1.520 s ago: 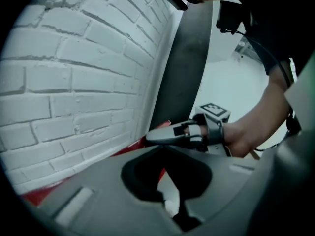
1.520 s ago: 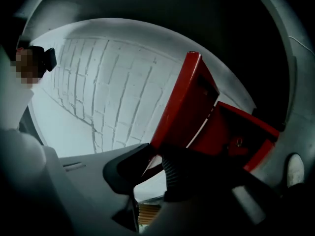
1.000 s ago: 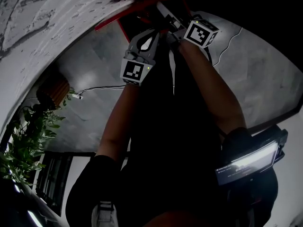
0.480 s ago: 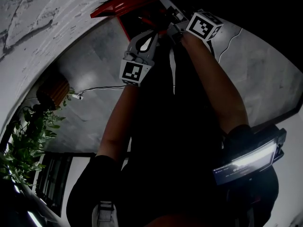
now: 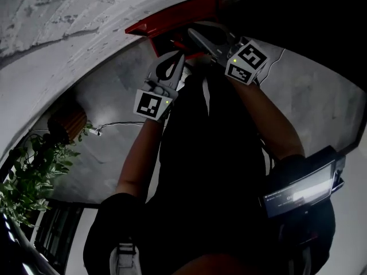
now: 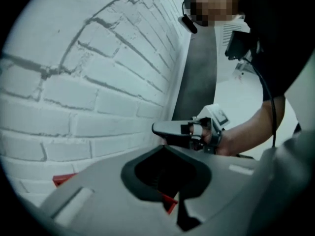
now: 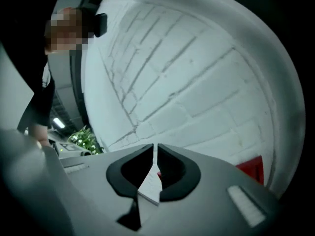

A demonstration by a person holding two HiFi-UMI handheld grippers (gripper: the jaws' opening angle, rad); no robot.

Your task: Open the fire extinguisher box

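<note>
The red fire extinguisher box [image 5: 172,20] sits against the white brick wall at the top of the head view. Only red slivers of it show in the left gripper view [image 6: 64,179] and the right gripper view [image 7: 251,167]. My left gripper [image 5: 175,59] points up at the box's underside, and its jaws meet at the tips [image 6: 165,147] with nothing visibly held. My right gripper [image 5: 192,34] lies just below the box edge, pointing left. Its jaws [image 7: 155,149] are closing to a thin slit with nothing between them. Seen side-on from the left gripper, the right gripper [image 6: 156,128] looks closed.
White brick wall [image 5: 69,16] fills the upper left. On the grey floor lie a thin cable [image 5: 114,107], a brown ribbed pot [image 5: 66,122] and a leafy plant [image 5: 34,171]. A lit device [image 5: 298,191] hangs at the person's waist.
Both grippers sit lower in the head view. The right gripper has drawn back from the box's edge and its marker cube has turned. The red box front shows more fully.
</note>
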